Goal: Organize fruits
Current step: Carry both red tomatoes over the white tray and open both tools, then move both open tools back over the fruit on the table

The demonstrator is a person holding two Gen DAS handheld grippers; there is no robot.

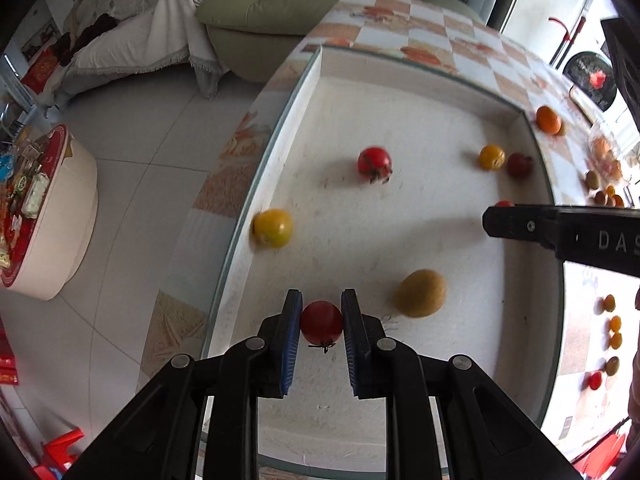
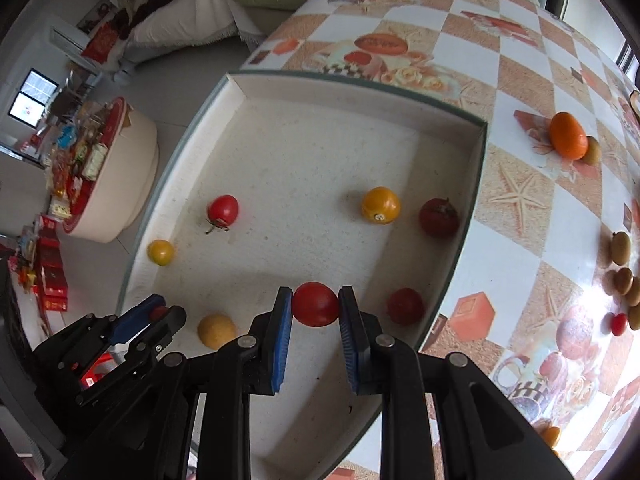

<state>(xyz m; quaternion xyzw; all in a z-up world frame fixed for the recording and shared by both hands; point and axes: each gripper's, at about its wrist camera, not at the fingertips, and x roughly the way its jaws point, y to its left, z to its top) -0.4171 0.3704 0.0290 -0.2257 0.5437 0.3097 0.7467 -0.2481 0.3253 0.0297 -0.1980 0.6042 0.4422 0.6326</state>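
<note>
A white foam tray (image 1: 316, 80) lies on the tiled table and holds several small tomatoes and fruits. My left gripper (image 1: 321, 322) is shut on a red cherry tomato (image 1: 321, 321) just above the tray's near end. My right gripper (image 2: 315, 305) is shut on another red tomato (image 2: 315, 304) above the tray (image 2: 248, 92). In the tray lie a red tomato with stem (image 1: 374, 162), a yellow tomato (image 1: 272, 227), an olive-yellow fruit (image 1: 420, 293), a yellow one (image 1: 492, 157) and a dark red one (image 1: 519, 165). The left gripper (image 2: 156, 314) shows in the right wrist view.
An orange fruit (image 2: 567, 135) lies on the table (image 2: 520, 72) right of the tray. Several small brown and red fruits (image 2: 622, 276) lie at the far right. The table edge runs along the tray's left side, with tiled floor, a round stool (image 1: 48, 216) and a sofa (image 1: 256, 20) beyond.
</note>
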